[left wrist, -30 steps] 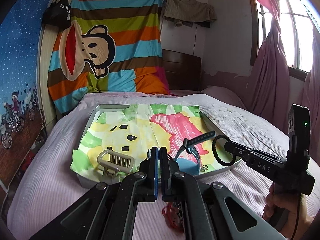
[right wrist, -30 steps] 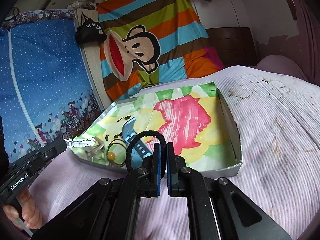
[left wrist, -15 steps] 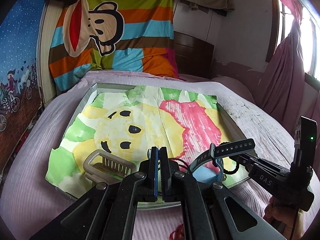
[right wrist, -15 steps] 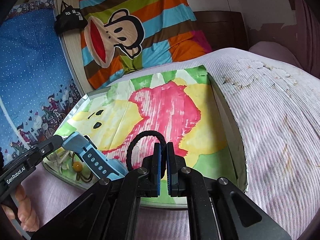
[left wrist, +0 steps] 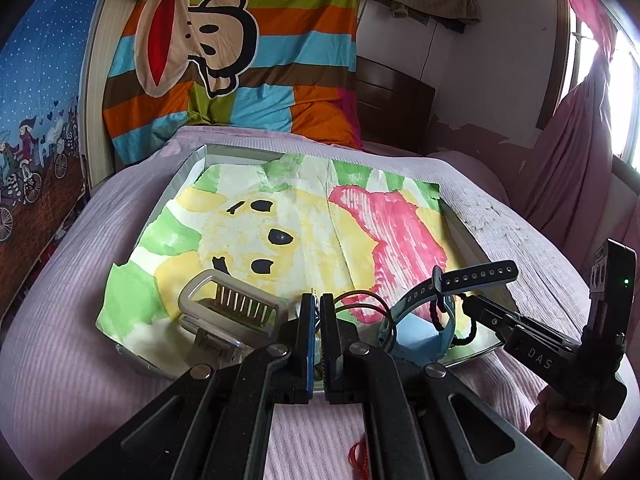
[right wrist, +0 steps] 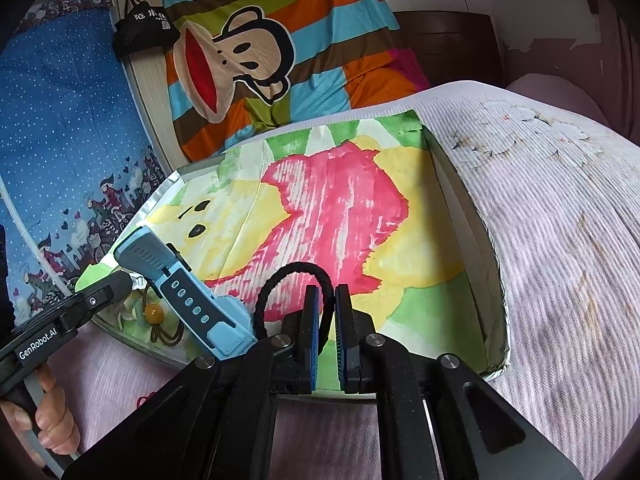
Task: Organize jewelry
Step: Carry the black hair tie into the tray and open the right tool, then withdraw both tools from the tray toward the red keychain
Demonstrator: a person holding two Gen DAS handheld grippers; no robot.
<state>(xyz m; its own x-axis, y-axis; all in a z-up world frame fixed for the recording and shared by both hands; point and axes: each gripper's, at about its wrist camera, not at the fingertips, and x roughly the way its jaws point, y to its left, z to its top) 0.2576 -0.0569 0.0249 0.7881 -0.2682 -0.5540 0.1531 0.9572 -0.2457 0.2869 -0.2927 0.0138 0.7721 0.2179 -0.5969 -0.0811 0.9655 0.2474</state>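
A shallow tray [left wrist: 192, 168] lined with a painted paper sits on the pink bed; it also shows in the right wrist view [right wrist: 496, 280]. My right gripper [right wrist: 327, 300] is shut on a black hair tie [right wrist: 294, 276] and holds it over the tray's near edge. In the left wrist view the right gripper [left wrist: 466, 303] is beside a blue watch [left wrist: 424, 320]. My left gripper [left wrist: 316, 304] is shut with nothing visibly in it, at the tray's near edge next to a metal comb clip [left wrist: 228, 308]. The watch [right wrist: 188, 296] lies in the tray's near left corner.
A thin hair tie with an amber bead [right wrist: 154, 314] lies in the tray by the watch. A red cord [left wrist: 358, 456] lies on the bed before the tray. A striped monkey blanket [left wrist: 224, 52] hangs behind, and a pink curtain [left wrist: 576, 140] at right.
Both grippers have moved forward toward the tray. The right gripper has carried the black hair tie over the tray's near edge, next to the watch.
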